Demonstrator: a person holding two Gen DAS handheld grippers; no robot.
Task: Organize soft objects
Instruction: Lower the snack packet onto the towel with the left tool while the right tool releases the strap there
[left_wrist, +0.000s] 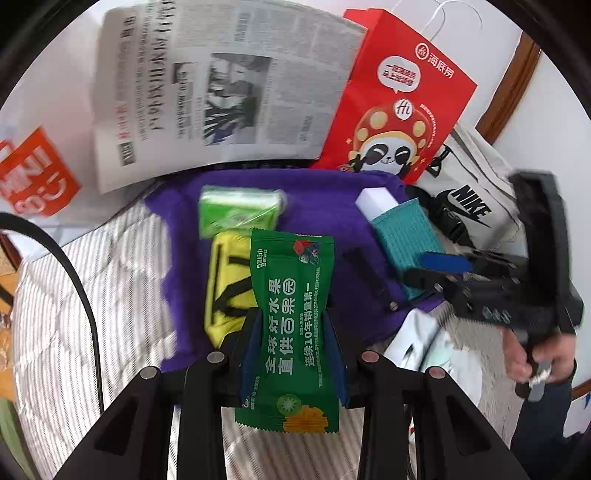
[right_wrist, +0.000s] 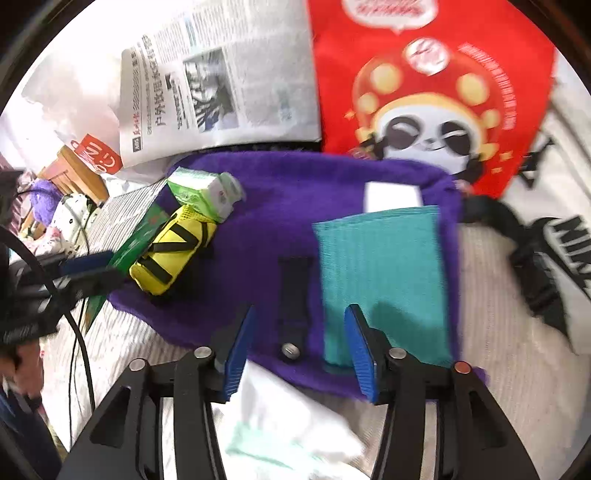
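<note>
My left gripper (left_wrist: 291, 332) is shut on a green wet-wipe packet (left_wrist: 291, 314) and holds it above a purple fleece cloth (left_wrist: 184, 280). On the cloth lie a yellow pouch with black straps (left_wrist: 225, 288), a light green tissue pack (left_wrist: 236, 210), a teal cloth (left_wrist: 406, 240) and a white block (left_wrist: 376, 201). My right gripper (right_wrist: 299, 339) is open and empty, low over the near edge of the purple cloth (right_wrist: 280, 199), beside the teal cloth (right_wrist: 384, 273). The yellow pouch (right_wrist: 170, 254) and tissue pack (right_wrist: 199, 192) lie to the left. A black strap (right_wrist: 293, 291) lies between my fingers.
A newspaper (left_wrist: 207, 92), a red panda paper bag (left_wrist: 399, 99) and a white Nike bag (left_wrist: 469, 199) lie behind the cloth on the striped bedding (left_wrist: 74, 314). A white and mint garment (right_wrist: 280, 428) lies under my right gripper. An orange-printed bag (left_wrist: 33, 181) is at the left.
</note>
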